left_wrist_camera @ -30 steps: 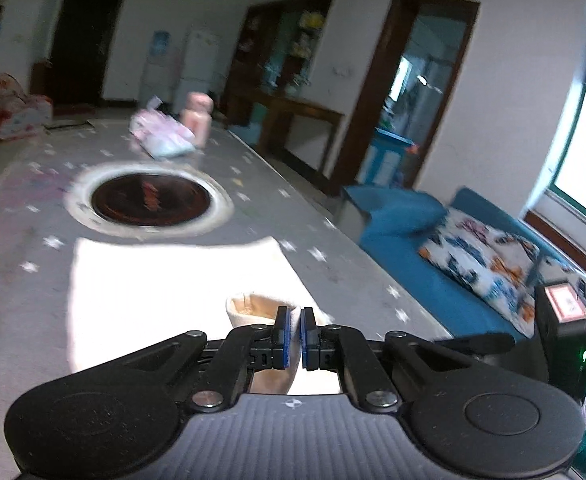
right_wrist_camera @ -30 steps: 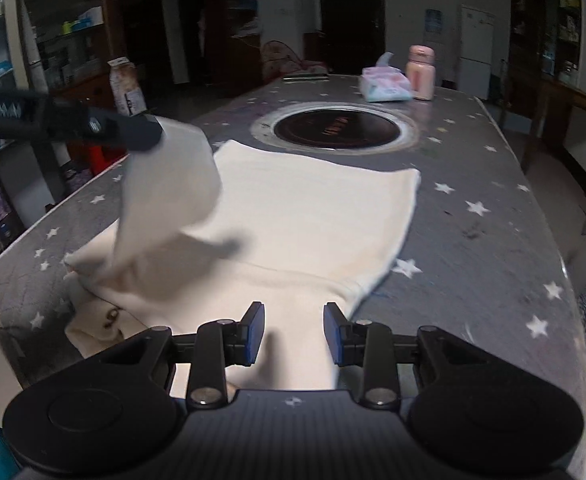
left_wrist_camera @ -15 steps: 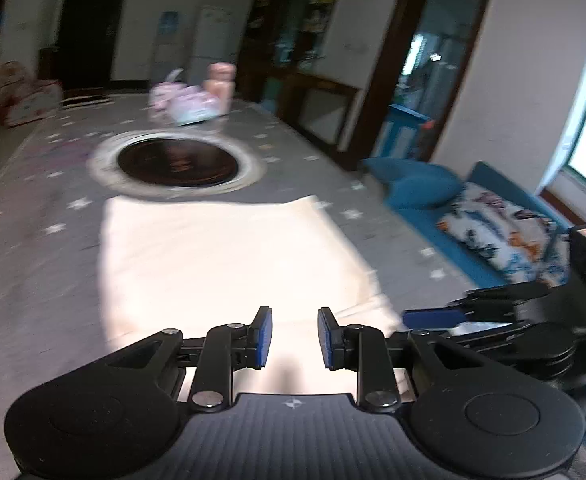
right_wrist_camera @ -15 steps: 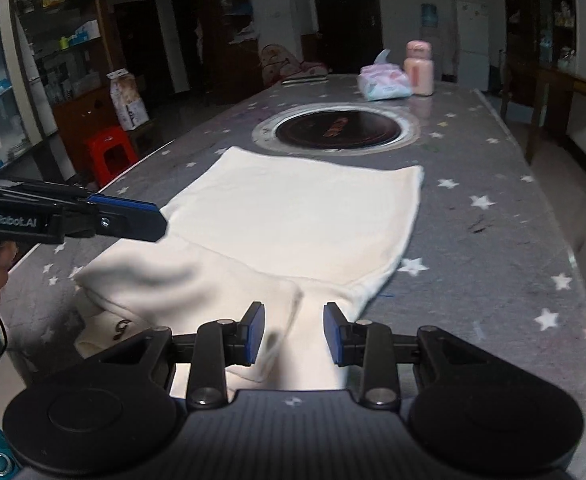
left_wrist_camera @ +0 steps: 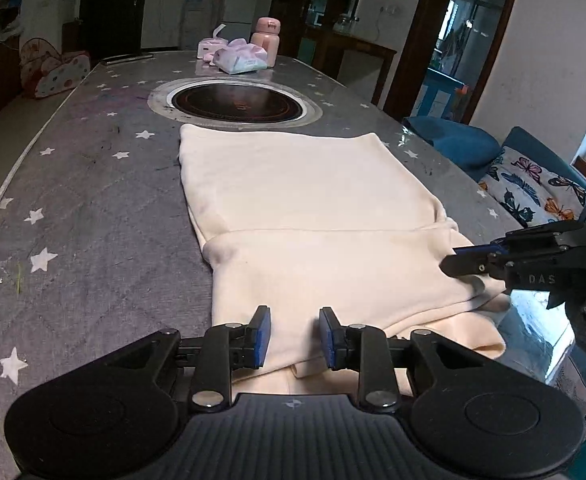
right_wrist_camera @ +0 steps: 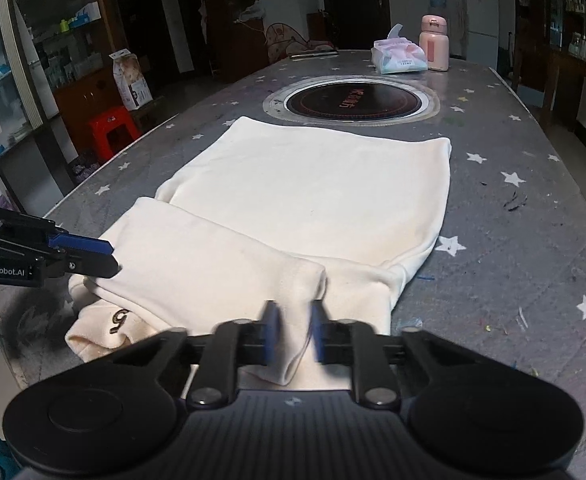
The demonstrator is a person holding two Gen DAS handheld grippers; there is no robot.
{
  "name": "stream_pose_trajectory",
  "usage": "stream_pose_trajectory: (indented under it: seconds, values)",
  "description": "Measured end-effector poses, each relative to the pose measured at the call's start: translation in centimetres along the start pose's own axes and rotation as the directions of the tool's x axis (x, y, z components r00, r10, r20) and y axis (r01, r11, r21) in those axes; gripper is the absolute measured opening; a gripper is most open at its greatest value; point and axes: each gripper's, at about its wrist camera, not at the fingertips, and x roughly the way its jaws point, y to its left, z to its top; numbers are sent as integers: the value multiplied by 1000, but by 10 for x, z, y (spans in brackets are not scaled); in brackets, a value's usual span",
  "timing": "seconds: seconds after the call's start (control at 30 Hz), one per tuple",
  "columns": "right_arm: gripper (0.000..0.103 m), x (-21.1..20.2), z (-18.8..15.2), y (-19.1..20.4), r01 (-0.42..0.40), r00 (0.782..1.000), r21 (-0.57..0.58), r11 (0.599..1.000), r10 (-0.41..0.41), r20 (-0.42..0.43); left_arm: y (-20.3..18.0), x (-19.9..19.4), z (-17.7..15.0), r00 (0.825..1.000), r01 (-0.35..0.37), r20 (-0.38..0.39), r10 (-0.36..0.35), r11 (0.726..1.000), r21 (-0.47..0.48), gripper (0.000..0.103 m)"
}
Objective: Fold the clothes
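Left gripper (left_wrist_camera: 291, 336) jaws released; right gripper (right_wrist_camera: 293, 334) closing on cream garment (right_wrist_camera: 313, 196); tissue pack (right_wrist_camera: 399, 56) far.

The garment (left_wrist_camera: 305, 216) is cream, with a dark embroidered curl near its left edge. The counter (left_wrist_camera: 93, 200) is grey, scattered with white stars. Its round inset hob (right_wrist_camera: 351, 100) is black with reddish lettering and a silver ring. The bottle (right_wrist_camera: 434, 42) is pink; the tissue pack (right_wrist_camera: 399, 58) is pink and white. Each hand-held gripper is black with blue pads (left_wrist_camera: 263, 336). The stool (right_wrist_camera: 111, 130) is red. The sofa cushion (left_wrist_camera: 533, 188) is white with butterflies.
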Motion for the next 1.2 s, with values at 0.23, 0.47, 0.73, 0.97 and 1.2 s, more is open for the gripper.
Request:
stream_pose_trajectory:
  seconds: [0.23, 0.47, 0.73, 0.97, 1.2]
  values:
    - [6, -19, 9, 6, 30, 998, -30, 999, -28, 50, 1, -3, 24, 998, 29, 52, -29, 1000, -6, 29]
    - [7, -5, 2, 1, 53, 999, -16, 998, -53, -3, 17, 25, 41, 1000, -15, 18, 16, 999, -52, 29]
    - [9, -17, 19, 3, 79, 996, -64, 995, -75, 56, 17, 17, 42, 999, -11, 37, 13, 999, -45, 29]
    - [9, 8, 23, 5, 44, 998, -82, 996, -41, 38, 18, 38, 44, 999, -28, -16, 28, 999, -38, 29]
    - [11, -2, 12, 10, 12, 1000, -127, 992, -11, 7, -2, 17, 36, 1000, -28, 9, 27, 998, 57, 29]
